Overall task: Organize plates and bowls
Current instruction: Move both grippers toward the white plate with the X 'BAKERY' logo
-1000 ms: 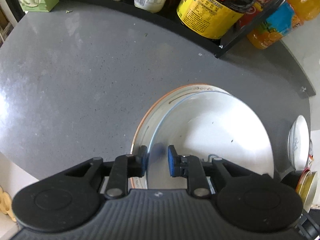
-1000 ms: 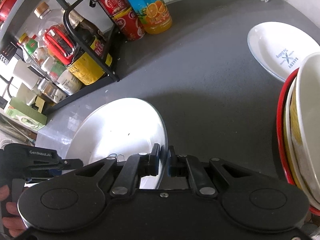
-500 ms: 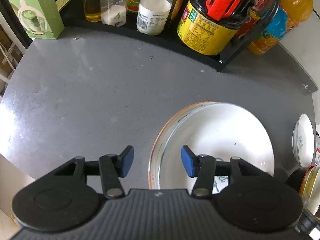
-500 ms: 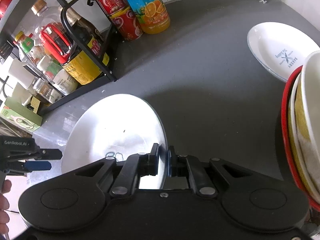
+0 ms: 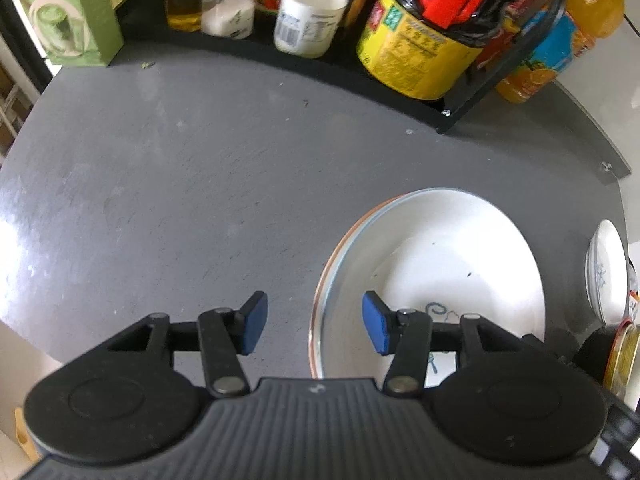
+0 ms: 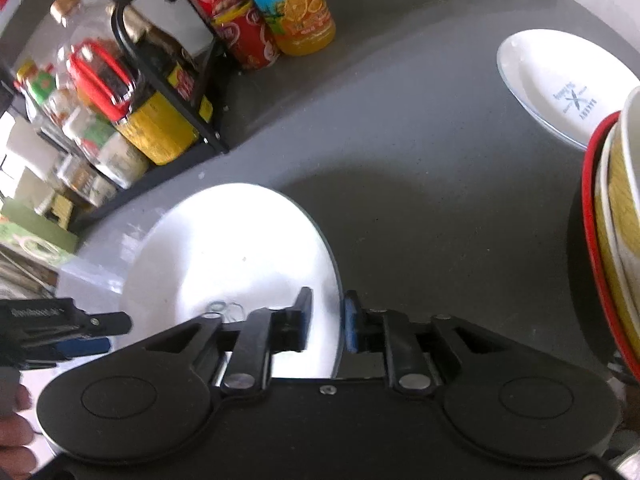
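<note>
White plate stacked on orange-rimmed plate; both grippers letting go, more dishes to gather.

Item: white plate [image 5: 448, 264] lies nested on an orange-rimmed plate [image 5: 340, 248] on the grey worktop [image 5: 180, 184]. Left gripper [image 5: 314, 326], jaws apart, straddles the plate's near rim without touching. Right gripper [image 6: 326, 322], jaws opening, has the opposite rim between them, pads clear. Outstanding, by appearance: logo plate [image 6: 560, 84] well apart from the white plate, and the stacked bowls [image 6: 616, 240] beyond it. Condiment rack [image 5: 400, 40] stands behind the plate.
</note>
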A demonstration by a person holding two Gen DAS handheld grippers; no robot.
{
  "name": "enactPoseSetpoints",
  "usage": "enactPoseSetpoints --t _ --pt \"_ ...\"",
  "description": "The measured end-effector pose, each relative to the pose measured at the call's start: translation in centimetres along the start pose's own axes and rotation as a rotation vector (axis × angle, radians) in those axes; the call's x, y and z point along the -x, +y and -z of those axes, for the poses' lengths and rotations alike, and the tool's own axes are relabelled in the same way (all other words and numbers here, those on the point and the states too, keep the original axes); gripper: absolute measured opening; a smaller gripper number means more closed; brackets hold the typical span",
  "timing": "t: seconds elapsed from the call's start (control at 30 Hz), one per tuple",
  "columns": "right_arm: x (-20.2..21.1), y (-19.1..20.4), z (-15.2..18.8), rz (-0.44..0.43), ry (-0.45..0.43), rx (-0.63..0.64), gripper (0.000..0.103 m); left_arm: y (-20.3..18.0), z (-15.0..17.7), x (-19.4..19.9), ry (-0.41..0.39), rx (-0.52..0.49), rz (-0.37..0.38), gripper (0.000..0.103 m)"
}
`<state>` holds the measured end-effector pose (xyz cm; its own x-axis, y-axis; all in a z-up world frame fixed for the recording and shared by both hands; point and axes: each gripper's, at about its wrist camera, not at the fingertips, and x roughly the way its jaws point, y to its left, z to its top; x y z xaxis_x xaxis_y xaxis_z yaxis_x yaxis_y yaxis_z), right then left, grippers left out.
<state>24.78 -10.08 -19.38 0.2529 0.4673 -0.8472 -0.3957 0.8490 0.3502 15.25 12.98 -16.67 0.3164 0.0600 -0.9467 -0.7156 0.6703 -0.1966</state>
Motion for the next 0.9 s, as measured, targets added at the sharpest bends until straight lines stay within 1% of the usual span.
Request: enactPoseSetpoints --t 0.07,0.17,0.2,0.27,0.3,0.33,0.37,0.47,0.53,0.6,0.63,0.8,0.9 --pt "0.8 -0.1 -0.3 -0.012 -0.018 -0.001 0.046 -0.5 -0.2 0.3 -0.013 -0.02 -0.002 0.051" --pt "2.2 0.3 -0.9 -0.01 -0.065 0.019 0.057 -1.7 -0.6 1.0 -0.06 -0.063 -0.029 0.051" --pt "2.8 0.4 -1.1 -0.014 -0.083 0.027 0.06 -2.1 -0.8 1.4 -0.08 -0.076 -0.023 0.051" --pt "3.7 0.6 -1.6 -0.023 -0.114 0.04 0.073 -3.0 -1.2 2.2 -0.116 -0.091 0.006 0.051" --pt "4.2 0.6 -1.9 -0.025 -0.135 0.046 0.078 -3.5 -1.4 2.6 -0.13 -0.099 0.013 0.051" --pt "4.7 0.6 -2.1 -0.025 -0.156 0.05 0.085 -4.1 -1.7 3.0 -0.147 -0.11 0.016 0.051" --pt "5.1 0.6 -2.4 -0.025 -0.177 0.051 0.089 -4.7 -1.9 3.3 -0.161 -0.122 0.02 0.051" --pt "6.1 0.3 -3.2 -0.022 -0.219 0.048 0.096 -6.4 -2.4 3.9 -0.181 -0.149 0.043 0.051" --pt "6.6 -0.1 -3.7 -0.021 -0.236 0.043 0.098 -7.4 -2.6 4.1 -0.188 -0.157 0.061 0.052" --pt "7.1 -0.7 -4.1 -0.017 -0.257 0.034 0.101 -8.6 -2.7 4.2 -0.195 -0.169 0.066 0.059" --pt "7.4 -1.0 -4.1 -0.014 -0.265 0.027 0.102 -9.2 -2.7 4.2 -0.201 -0.179 0.064 0.06" --pt "8.4 -3.1 -4.8 0.011 -0.282 0.002 0.103 -12.2 -2.9 4.1 -0.214 -0.227 0.089 0.062" --pt "9.4 -4.3 -5.3 0.041 -0.311 0.002 0.103 -14.0 -3.1 4.1 -0.212 -0.237 0.123 0.062"
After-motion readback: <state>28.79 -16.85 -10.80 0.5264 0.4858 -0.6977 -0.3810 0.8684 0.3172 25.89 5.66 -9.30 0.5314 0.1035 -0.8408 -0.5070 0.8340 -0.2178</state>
